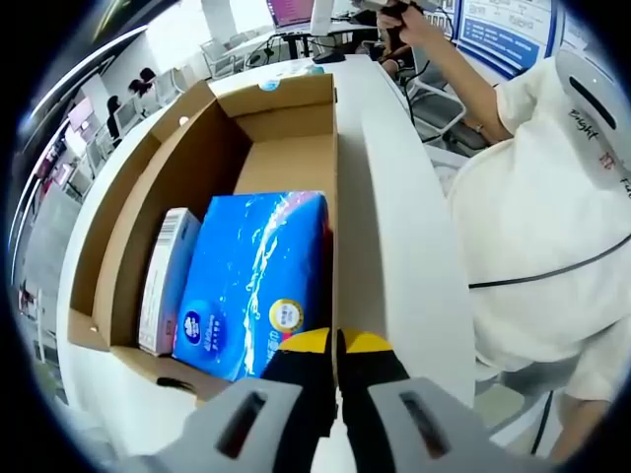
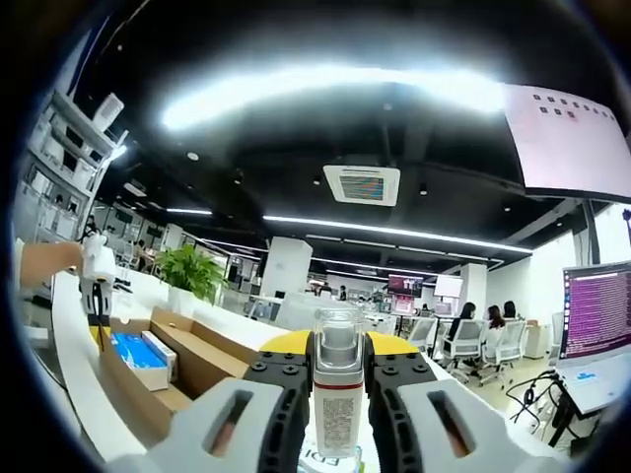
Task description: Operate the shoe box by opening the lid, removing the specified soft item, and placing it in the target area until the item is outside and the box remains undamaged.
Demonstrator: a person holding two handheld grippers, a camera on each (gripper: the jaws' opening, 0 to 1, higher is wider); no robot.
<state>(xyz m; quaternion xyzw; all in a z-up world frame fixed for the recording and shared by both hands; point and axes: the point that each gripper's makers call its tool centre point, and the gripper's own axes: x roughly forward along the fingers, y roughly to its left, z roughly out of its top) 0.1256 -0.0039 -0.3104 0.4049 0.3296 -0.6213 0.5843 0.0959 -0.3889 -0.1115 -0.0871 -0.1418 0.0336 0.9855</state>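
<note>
The open cardboard shoe box (image 1: pixel 286 118) lies on a white table (image 1: pixel 394 227). Inside it a soft blue tissue pack (image 1: pixel 256 281) lies flat, with a narrow white carton (image 1: pixel 168 281) along its left side. My left gripper (image 1: pixel 335 345) is at the box's near right wall, its yellow-tipped jaws shut on the wall's top edge. In the right gripper view my right gripper (image 2: pixel 338 370) is raised high and shut on a clear bottle (image 2: pixel 338 404) with a white label. Far below to the left are the box (image 2: pixel 192 355), the blue pack (image 2: pixel 128 350) and the left gripper (image 2: pixel 99 286).
A person in a white shirt (image 1: pixel 552 217) stands at the table's right side, one arm (image 1: pixel 444 59) stretched toward the far end. Desks, monitors (image 2: pixel 596 315), chairs and seated people fill the office behind. A potted plant (image 2: pixel 192 271) stands beyond the box.
</note>
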